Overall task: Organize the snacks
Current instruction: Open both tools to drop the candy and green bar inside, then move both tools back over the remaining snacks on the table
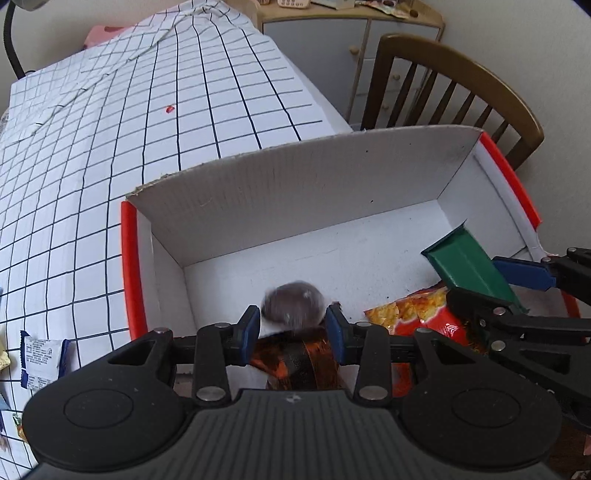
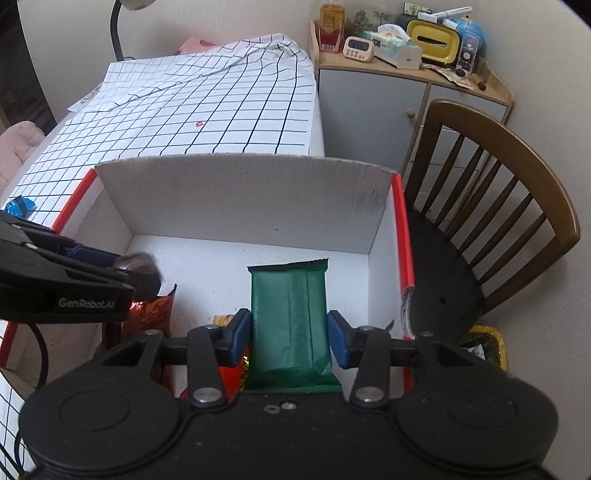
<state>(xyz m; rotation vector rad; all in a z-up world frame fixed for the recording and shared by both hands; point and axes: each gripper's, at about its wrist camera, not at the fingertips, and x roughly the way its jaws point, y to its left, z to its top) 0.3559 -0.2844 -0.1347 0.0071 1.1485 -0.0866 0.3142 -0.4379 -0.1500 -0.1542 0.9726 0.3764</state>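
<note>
So both grippers were hanging over the box [image 2: 243, 192], the white cardboard one with red edges, sitting on the counter [image 1: 110, 155] under that grid-pattern cloth.

My right gripper [image 2: 289, 334] was clenched on the green pack [image 2: 288, 314], blue pads squeezing it from both sides, with the pack sticking out forward over the box floor. In the left wrist view you could see the same green pack [image 1: 469, 266] poking in from the right side, tilted.

My left gripper [image 1: 291, 328] had a dark round snack [image 1: 291, 304] at its fingertips. It was blurred, so I couldn't tell whether the pads were actually gripping it or it was loose between them. It was over the near part of the box, left of the green pack.

Stuff already lying in the box: a chips bag [image 1: 417, 314] in red and orange, right under the right gripper, and a shiny brown-orange wrapper [image 1: 295, 354] below the left one. The near end was pretty crowded, the far half was bare white floor.

Around it: a small white-and-blue packet [image 1: 42, 358] on the cloth to the left of the box, a wooden chair [image 2: 491, 206] tight against the box's right side, and a grey cabinet [image 2: 373, 110] behind, piled with clutter. A lamp [image 2: 118, 29] stood at the far left corner.
</note>
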